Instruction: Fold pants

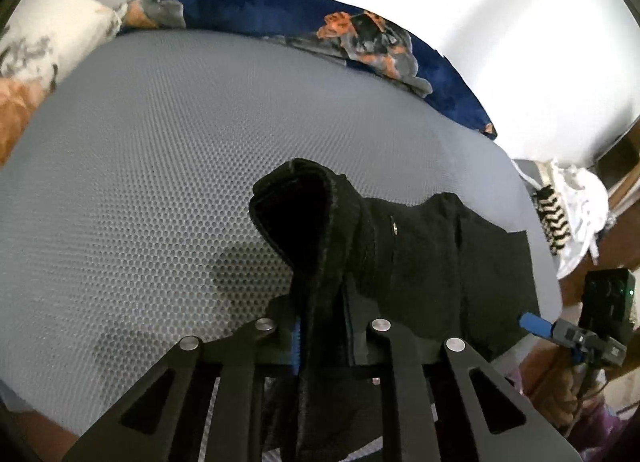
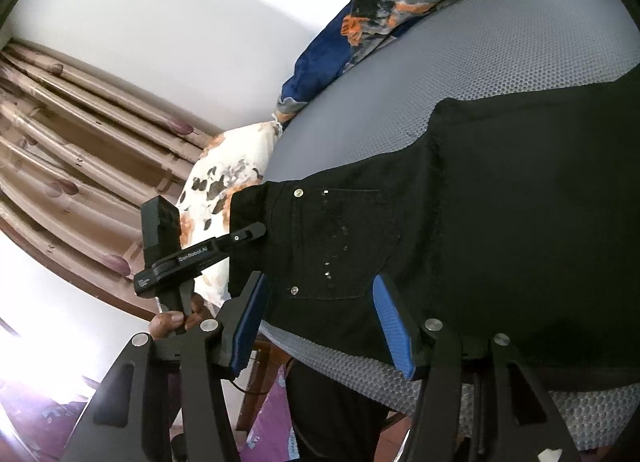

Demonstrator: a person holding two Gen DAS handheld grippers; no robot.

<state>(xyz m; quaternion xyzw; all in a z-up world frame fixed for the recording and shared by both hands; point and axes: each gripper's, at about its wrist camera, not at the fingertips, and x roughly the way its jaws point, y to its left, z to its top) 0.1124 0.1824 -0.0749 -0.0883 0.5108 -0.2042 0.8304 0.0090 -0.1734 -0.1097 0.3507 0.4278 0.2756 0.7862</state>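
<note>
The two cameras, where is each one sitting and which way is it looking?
Left wrist: sits on the left claw, looking along its fingers across the grey mattress toward the blue blanket; the claw is shut on the black pants, and the right claw peeks in at the side.
Right wrist: sits on the open right claw, looking at the pants' pocket; the left claw and the person's hand show.
Both see pants, mattress, blanket and flowered pillow.

I count 1 pair of black pants (image 2: 500, 198); 2 grippers, my left (image 1: 324, 332) and my right (image 2: 316, 322); 1 grey mattress (image 1: 160, 166); 1 blue blanket (image 1: 280, 18); 1 floral pillow (image 2: 224, 182); 1 curtain (image 2: 80, 150); 1 heap of white laundry (image 1: 576, 214).
</note>
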